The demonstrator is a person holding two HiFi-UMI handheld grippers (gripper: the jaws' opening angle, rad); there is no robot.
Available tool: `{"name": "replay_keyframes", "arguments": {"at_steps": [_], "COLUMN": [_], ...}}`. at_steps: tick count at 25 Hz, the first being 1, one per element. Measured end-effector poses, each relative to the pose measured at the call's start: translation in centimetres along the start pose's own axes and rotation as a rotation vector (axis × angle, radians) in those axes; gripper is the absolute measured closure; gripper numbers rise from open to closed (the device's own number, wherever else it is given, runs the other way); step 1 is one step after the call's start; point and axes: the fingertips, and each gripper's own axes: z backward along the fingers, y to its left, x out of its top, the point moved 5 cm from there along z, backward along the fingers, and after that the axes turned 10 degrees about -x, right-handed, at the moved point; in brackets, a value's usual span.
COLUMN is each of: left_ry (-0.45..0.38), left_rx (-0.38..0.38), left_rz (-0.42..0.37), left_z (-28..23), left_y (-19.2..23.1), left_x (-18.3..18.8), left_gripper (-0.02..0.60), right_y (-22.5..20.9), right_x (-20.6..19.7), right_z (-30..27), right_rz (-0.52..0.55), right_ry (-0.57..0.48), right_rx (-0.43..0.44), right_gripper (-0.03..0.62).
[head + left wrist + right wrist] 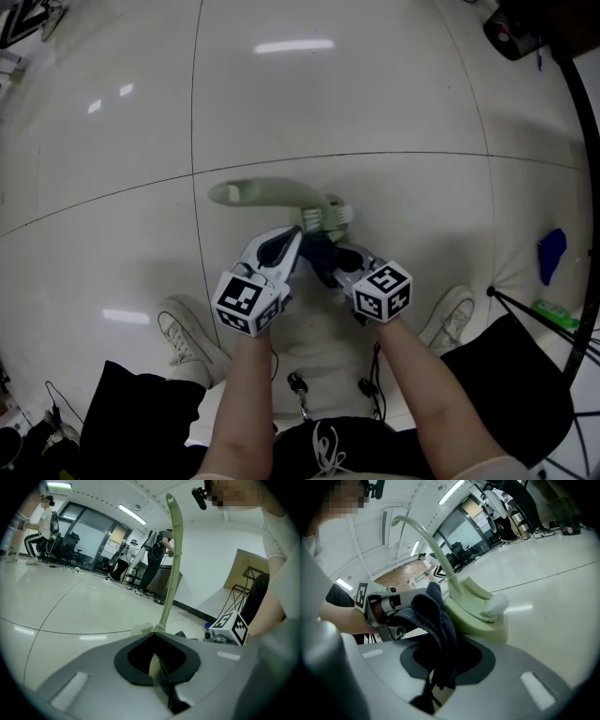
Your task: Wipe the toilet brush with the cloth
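Note:
A pale green toilet brush (281,193) hangs above the floor, its long handle pointing left and its head (327,216) toward the middle. My left gripper (296,236) is shut on the brush near its head; in the left gripper view the handle (171,564) rises from between the jaws. My right gripper (330,268) is shut on a dark blue cloth (317,251), which lies against the brush head. In the right gripper view the cloth (434,617) bunches up beside the green head (476,607) and its white bristles (497,603).
My two white shoes (188,338) (450,315) stand on the glossy tiled floor. A blue item (551,255) and a green item (555,314) lie at the right by a black stand (586,234). Several people and desks (150,559) are far off.

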Motion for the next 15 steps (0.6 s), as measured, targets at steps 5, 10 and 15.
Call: {"name": "replay_keyframes", "arguments": {"at_steps": [5, 10, 15], "left_ry": [-0.002, -0.009, -0.102], "left_rx": [0.020, 0.076, 0.114], "left_rz": [0.000, 0.001, 0.080], "left_z": [-0.2, -0.3, -0.6], "left_y": [-0.4, -0.8, -1.4], "left_x": [-0.4, -0.4, -0.1], "left_gripper": [0.575, 0.575, 0.575], "right_y": [-3.8, -7.3, -12.1], "right_x": [-2.2, -2.4, 1.3], "right_z": [0.9, 3.9, 6.1], "right_rz": [-0.156, -0.154, -0.116], "right_ry": [0.090, 0.117, 0.077], "right_rx": [-0.110, -0.180, -0.258], "right_gripper": [0.519, 0.519, 0.519]}}
